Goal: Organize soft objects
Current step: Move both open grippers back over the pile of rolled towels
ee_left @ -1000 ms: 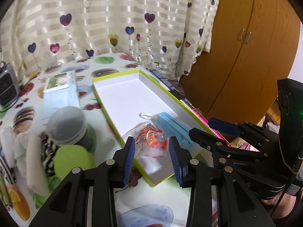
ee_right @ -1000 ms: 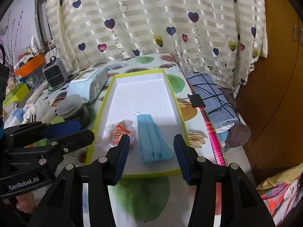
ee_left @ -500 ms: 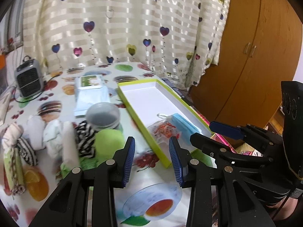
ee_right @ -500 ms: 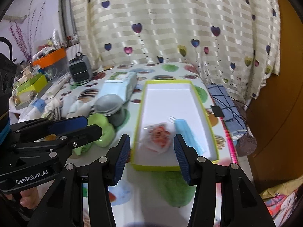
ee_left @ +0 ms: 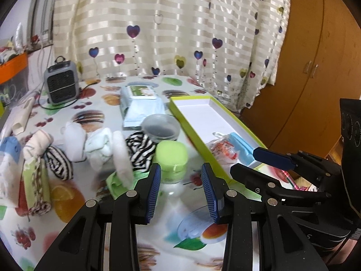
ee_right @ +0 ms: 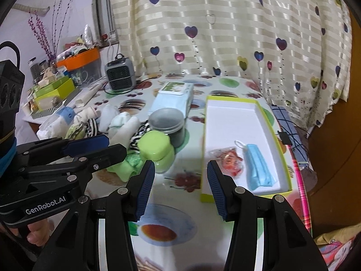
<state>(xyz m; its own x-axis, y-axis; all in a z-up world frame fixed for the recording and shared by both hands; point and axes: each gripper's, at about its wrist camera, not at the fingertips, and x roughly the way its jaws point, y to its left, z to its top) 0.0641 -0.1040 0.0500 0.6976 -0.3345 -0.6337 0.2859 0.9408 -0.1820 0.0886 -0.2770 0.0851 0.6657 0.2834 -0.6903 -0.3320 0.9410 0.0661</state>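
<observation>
Both claws hang over a table covered in a fruit-printed plastic cloth point(ee_left: 74, 117), and the landmark is the long shallow white tray with a lime-green rim point(ee_right: 264, 113). The left gripper point(ee_left: 181, 192) stands with its blue-padded jaws wide apart and nothing between them, and so does the right gripper point(ee_right: 180, 187), which sits just before the tray's near corner. Inside the tray, at its near end, a folded light-blue face mask point(ee_right: 259, 169) lies beside a clear packet with red print point(ee_right: 230, 160). Left of the tray a heap of rolled socks and small towels point(ee_left: 99, 149) waits, with a lime-green lidded jar point(ee_left: 172, 158) and a grey-lidded round tin point(ee_right: 168, 122) between heap and tray
</observation>
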